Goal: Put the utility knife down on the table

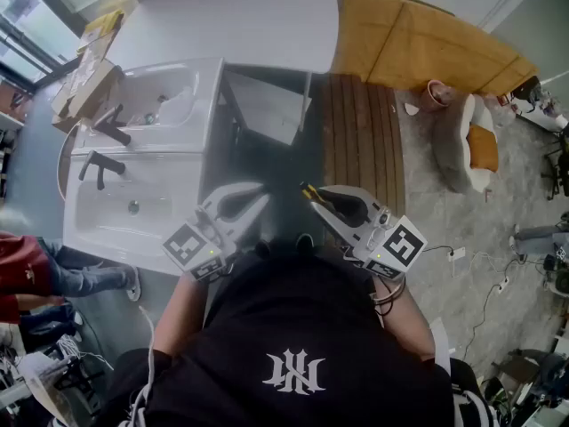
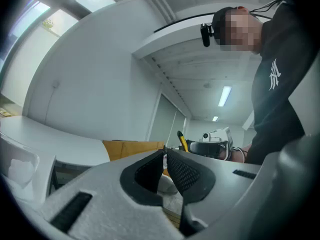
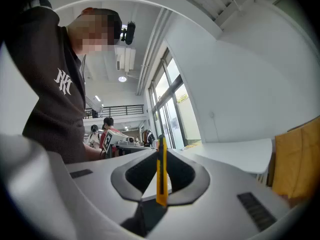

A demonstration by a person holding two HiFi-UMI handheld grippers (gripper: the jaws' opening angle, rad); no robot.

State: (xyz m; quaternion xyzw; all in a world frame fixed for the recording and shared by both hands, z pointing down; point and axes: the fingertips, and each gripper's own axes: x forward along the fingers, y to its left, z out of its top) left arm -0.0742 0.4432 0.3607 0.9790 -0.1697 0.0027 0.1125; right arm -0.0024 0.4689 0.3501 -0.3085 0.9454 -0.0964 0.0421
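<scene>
Currently the right tool is clamped on the utility knife. In the right gripper view its yellow body stands on edge between the two dark pads, pinched from both sides. In the head view the knife's yellow and black end pokes out just past the jaw tips, pointing up and to the left. The knife is in the air in front of the person's chest, touching nothing but the jaws. It hangs over the dark gap between the white sink unit and the slatted wooden platform.

The left tool is level with the right one and near it. Its jaws are drawn together with only a thin slit between the textured pads and nothing between them.

A white bench lies beyond the sink unit, well apart from both tools. Two black taps stand on the sink unit.
</scene>
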